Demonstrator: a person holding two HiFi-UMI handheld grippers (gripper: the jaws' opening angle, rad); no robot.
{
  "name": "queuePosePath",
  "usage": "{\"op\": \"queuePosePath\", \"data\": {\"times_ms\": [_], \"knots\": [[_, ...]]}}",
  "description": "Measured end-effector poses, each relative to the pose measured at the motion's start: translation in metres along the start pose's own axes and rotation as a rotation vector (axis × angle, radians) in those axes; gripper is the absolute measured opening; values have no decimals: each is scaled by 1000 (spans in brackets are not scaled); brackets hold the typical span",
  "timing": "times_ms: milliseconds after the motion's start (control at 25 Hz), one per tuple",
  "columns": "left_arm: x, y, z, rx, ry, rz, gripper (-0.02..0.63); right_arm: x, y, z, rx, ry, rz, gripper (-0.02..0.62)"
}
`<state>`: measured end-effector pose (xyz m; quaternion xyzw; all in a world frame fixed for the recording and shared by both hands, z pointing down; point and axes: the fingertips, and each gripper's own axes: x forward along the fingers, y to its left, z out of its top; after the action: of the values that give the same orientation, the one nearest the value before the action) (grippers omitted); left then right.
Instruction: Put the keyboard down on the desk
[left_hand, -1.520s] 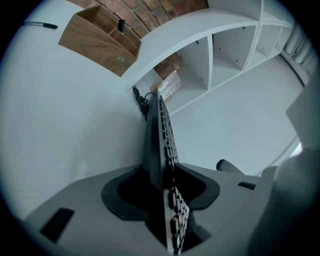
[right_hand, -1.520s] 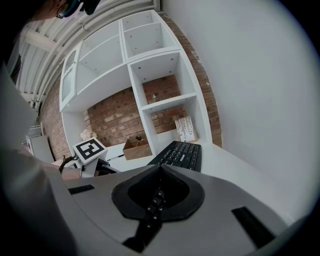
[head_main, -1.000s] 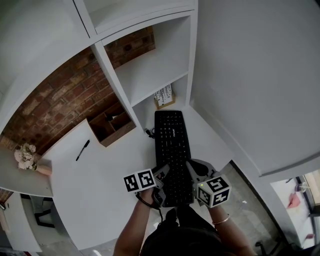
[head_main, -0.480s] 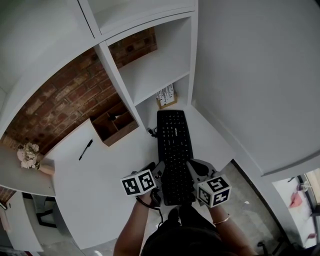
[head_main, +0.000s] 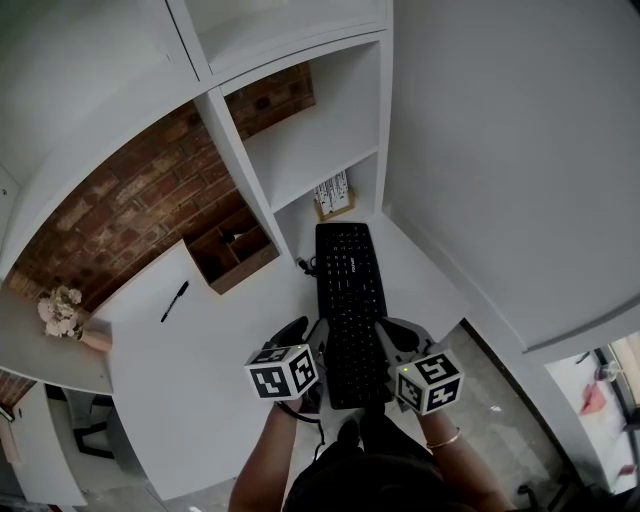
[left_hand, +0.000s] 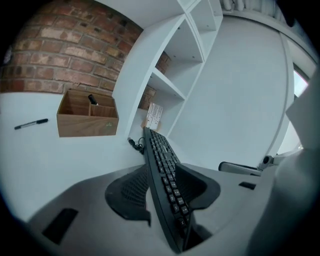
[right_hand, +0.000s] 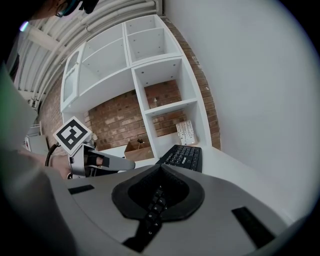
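6 o'clock: right gripper (right_hand: 158, 192) clenched on keyboard (head_main: 350, 300); left gripper (left_hand: 162, 170) jaws apart astride its left edge, just narrowing. Keyboard lies on white desk (head_main: 200, 400), pointing 12 o'clock toward shelving (head_main: 310, 150). Versus earlier: left gripper sits rolled, higher; keyboard unmoved.

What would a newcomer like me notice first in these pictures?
The long black keyboard stretches across the white desk toward white shelves set against a red brick wall. At its near end are two tools topped with black-and-white marker cubes. The right hand-held gripper is closed on it, while the left hand-held gripper's open jaws, the keyboard between them, have just been closing.
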<state>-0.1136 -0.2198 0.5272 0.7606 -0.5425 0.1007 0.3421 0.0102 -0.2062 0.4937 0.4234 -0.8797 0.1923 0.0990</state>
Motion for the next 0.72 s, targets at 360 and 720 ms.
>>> {"op": "queuePosePath", "data": {"times_ms": [360, 720], "knots": [[-23, -8, 25, 107, -96, 36, 133, -8, -3, 5, 0, -24, -21, 5], [-39, -19, 38, 137, -162, 35, 49, -13, -4, 12, -11, -49, -30, 5]]}}
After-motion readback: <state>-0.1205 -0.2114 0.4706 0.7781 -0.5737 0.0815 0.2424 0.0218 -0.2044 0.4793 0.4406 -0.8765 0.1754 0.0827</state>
